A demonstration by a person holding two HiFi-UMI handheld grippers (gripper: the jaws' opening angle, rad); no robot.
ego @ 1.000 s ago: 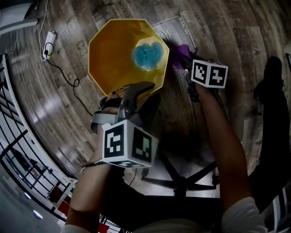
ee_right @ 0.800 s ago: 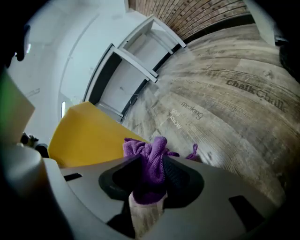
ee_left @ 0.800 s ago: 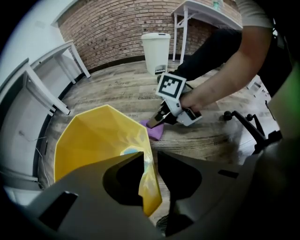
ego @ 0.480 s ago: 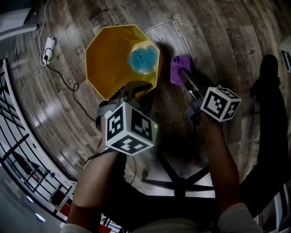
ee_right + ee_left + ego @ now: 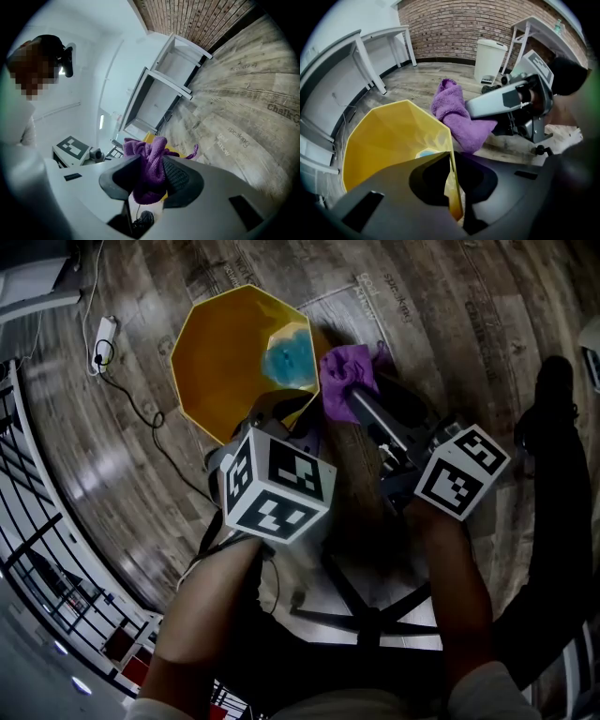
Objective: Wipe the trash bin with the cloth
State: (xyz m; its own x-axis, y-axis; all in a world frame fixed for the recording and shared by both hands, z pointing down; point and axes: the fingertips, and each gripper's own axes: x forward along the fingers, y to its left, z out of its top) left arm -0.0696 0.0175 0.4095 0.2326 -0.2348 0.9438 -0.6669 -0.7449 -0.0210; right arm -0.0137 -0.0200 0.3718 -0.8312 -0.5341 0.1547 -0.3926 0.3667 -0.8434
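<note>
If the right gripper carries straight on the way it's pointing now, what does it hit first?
Most likely the yellow trash bin. The purple cloth clamped in the right gripper sits just short of the bin's near rim, with yellow showing right behind it. Depth is hard to judge.

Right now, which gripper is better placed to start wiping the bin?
Right. The right gripper holds the purple cloth beside the rim of the yellow bin; the left gripper is clamped on its wall, steadying it.
</note>
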